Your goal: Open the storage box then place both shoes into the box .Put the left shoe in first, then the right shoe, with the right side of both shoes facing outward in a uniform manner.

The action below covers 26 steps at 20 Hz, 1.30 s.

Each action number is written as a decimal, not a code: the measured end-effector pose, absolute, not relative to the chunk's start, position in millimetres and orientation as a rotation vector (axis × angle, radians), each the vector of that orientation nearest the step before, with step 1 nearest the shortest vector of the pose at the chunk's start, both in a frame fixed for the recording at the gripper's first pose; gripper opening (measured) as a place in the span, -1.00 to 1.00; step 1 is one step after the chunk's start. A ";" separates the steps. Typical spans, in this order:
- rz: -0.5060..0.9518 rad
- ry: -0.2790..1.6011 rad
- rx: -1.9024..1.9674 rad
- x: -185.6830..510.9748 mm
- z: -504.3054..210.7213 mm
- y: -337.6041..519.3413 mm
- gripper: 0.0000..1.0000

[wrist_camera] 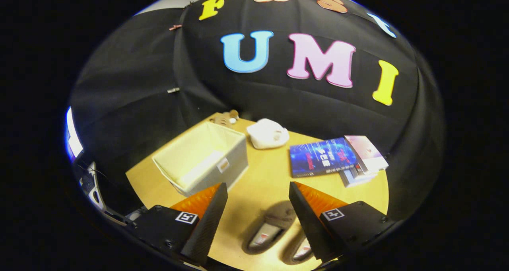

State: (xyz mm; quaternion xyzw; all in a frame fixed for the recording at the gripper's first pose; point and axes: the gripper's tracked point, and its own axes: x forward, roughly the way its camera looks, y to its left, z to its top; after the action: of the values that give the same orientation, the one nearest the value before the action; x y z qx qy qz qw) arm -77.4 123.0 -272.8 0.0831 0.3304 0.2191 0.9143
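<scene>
Although the storage box already stands open, its pale inside bare as far as can be seen, neither shoe has gone into it yet, so by my reading the opening step is done and both placements remain. The gripper hangs above the wooden table with its jaws spread wide and nothing between the pads. The box sits just ahead of the left finger, partly hidden behind its tip. The two shoes lie side by side below the gap between the fingers; one shows in the gap and the other is half covered by the right finger. Which is the left shoe I cannot tell from here. Beyond the fingers lie a white bundle and, off past the right finger, a stack of books, both well apart from the shoes.
</scene>
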 end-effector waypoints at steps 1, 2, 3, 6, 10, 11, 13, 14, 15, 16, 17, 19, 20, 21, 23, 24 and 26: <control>0.427 0.710 0.167 -84.5 -290.9 116.2 0.93; 0.407 0.736 0.163 -90.1 -307.4 110.8 0.93; 0.394 0.766 0.158 -96.5 -325.6 106.8 0.92; 0.364 0.845 0.135 -113.5 -372.6 105.3 0.90; 0.322 0.948 0.119 -119.4 -434.7 112.3 0.73; 0.306 0.965 0.117 -116.9 -445.4 113.1 0.66; 0.269 0.987 0.129 -110.2 -462.1 115.0 0.61; 0.253 0.994 0.142 -105.2 -467.7 116.3 0.58; 0.229 0.996 0.147 -98.6 -472.6 114.9 0.48; 0.198 0.992 0.143 -91.4 -476.4 110.7 0.20; 0.174 0.997 0.150 -86.9 -479.4 109.5 -0.09; 0.124 1.010 0.156 -82.0 -484.6 104.8 -0.67; 0.116 1.012 0.178 -81.1 -484.3 105.2 -0.84; 0.115 1.018 0.200 -81.5 -481.5 106.2 -0.89; 0.110 1.015 0.251 -80.8 -471.2 106.6 -0.90; 0.104 1.002 0.278 -78.1 -462.4 106.7 -0.89; 0.093 0.965 0.304 -68.7 -438.4 104.5 -0.90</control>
State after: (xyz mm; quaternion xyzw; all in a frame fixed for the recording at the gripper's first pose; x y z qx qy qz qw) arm -68.7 104.5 -438.4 0.1457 0.4621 0.0446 0.8736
